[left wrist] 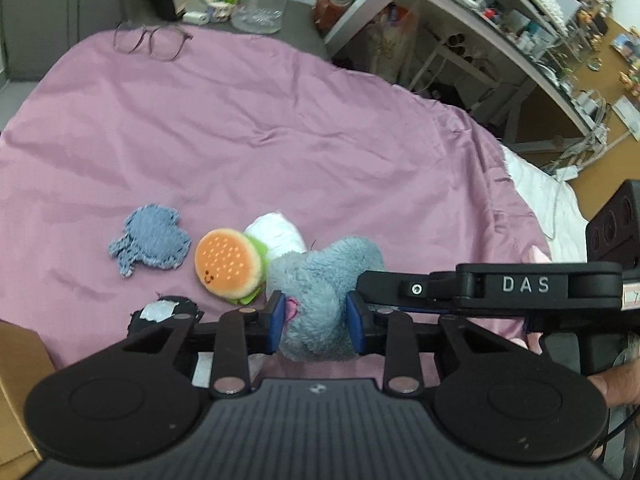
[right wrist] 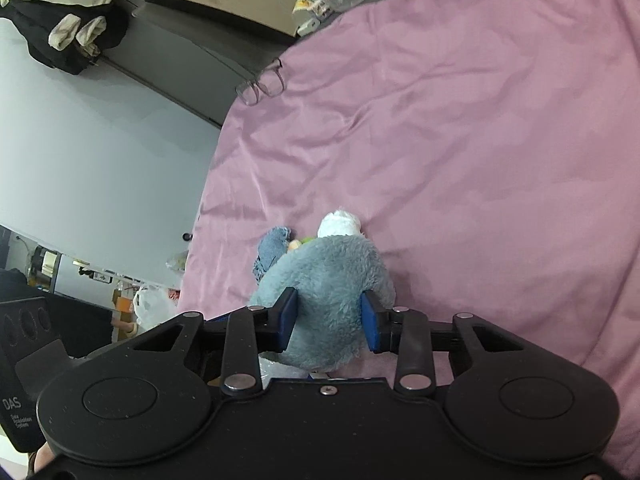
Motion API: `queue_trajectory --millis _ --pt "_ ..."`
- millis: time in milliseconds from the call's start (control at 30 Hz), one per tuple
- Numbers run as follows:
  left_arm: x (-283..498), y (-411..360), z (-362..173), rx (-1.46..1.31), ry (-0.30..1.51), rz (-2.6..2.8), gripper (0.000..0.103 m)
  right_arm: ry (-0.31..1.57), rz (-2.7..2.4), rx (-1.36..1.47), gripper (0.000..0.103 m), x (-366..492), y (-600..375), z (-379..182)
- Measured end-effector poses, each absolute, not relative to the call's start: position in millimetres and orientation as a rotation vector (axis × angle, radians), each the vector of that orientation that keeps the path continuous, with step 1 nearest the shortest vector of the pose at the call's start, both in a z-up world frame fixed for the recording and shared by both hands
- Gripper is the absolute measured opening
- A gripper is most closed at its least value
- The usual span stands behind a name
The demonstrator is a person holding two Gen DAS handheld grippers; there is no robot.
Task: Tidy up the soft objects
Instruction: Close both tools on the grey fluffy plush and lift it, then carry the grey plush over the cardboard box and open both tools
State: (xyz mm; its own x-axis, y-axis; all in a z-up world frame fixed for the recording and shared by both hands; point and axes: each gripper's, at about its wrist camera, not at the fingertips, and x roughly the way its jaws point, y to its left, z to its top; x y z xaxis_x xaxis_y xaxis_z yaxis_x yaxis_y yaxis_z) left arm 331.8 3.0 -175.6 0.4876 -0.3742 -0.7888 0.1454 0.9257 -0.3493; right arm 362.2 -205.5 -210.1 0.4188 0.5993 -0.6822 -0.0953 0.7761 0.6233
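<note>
Burger plush (left wrist: 229,266) shows fully only in left view; both hand-held grippers (left wrist: 316,320) (right wrist: 330,322) squeeze the grey plush (left wrist: 320,300).

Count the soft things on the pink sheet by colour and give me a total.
Blue-grey: 2, the fluffy plush and the flat knitted piece
Orange: 1, the burger plush
White: 1, the white soft piece
Black and white: 1, the small piece
Total: 5

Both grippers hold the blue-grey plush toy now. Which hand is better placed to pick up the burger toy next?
Probably the left. In its view the burger toy lies just beyond the left gripper, beside the plush toy. From the right gripper, the plush almost hides the burger.
</note>
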Motion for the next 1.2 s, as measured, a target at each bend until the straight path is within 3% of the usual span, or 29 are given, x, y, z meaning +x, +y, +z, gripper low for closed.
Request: queue_trajectory --millis 800,1200 --pt "267.9 29.7 -106.4 -0.264 0.819 -0.343 0.027 0.893 0.501 0.444 0.034 312.4 -172.4 -126.0" --pt "229.4 70.2 -95.3 -0.292 0.772 -0.307 0.027 0.865 0.557 0.366 0.034 285.9 -125.9 -114.6"
